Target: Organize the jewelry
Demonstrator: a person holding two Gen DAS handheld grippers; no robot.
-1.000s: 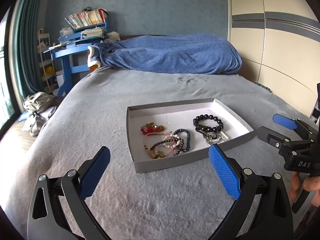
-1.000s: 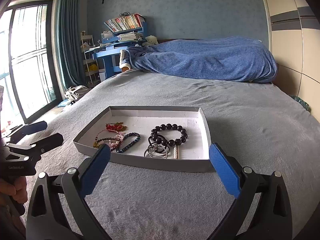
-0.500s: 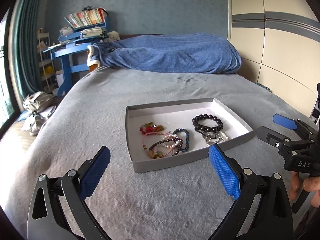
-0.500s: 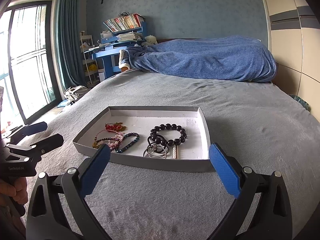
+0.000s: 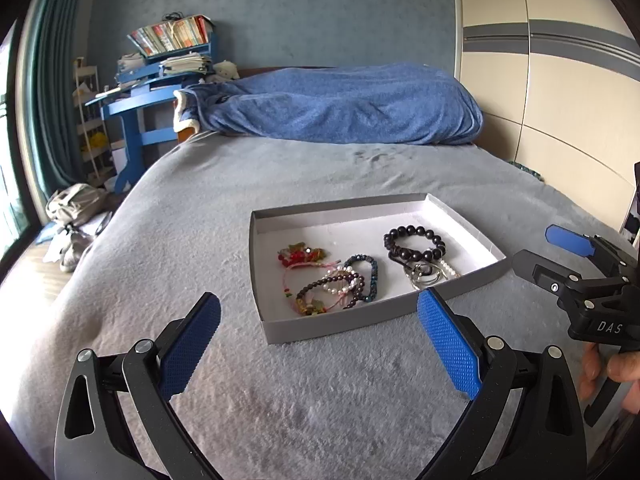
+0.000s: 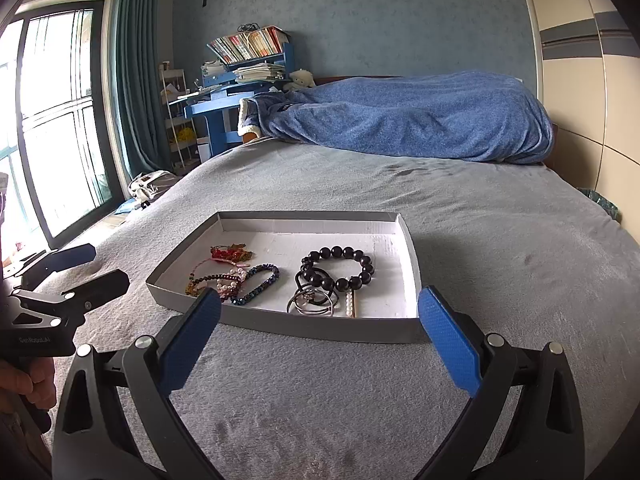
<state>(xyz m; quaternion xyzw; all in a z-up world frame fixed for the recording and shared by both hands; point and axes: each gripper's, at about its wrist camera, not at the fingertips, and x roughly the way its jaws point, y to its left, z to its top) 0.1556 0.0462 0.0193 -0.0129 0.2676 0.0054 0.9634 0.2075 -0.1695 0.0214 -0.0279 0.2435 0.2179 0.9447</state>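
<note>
A shallow grey tray (image 5: pixel 276 328) (image 6: pixel 256 318) lies on the grey bed. Inside are a black bead bracelet (image 5: pixel 414 244) (image 6: pixel 338 266), silver rings (image 5: pixel 424 276) (image 6: pixel 312 304), a dark blue bracelet (image 5: pixel 366 276) (image 6: pixel 258 282), a tangle of small bead and pearl strands (image 5: pixel 328 290) (image 6: pixel 218 282) and a red charm (image 5: pixel 298 256) (image 6: pixel 228 254). My left gripper (image 5: pixel 320 340) (image 6: pixel 80 268) is open and empty, just short of the tray's near wall. My right gripper (image 6: pixel 320 336) (image 5: pixel 544 248) is open and empty at the tray's right side.
A crumpled blue blanket (image 5: pixel 340 108) lies at the bed's far end. A blue desk with books (image 6: pixel 240 76) stands beyond the left side, a bag (image 5: pixel 76 204) on the floor. A wardrobe wall (image 5: pixel 560 100) runs along the right. Grey bedspread surrounds the tray.
Both views have shifted only slightly; the tray sits a touch lower and nearer in the left wrist view. Both grippers stay open and empty.
</note>
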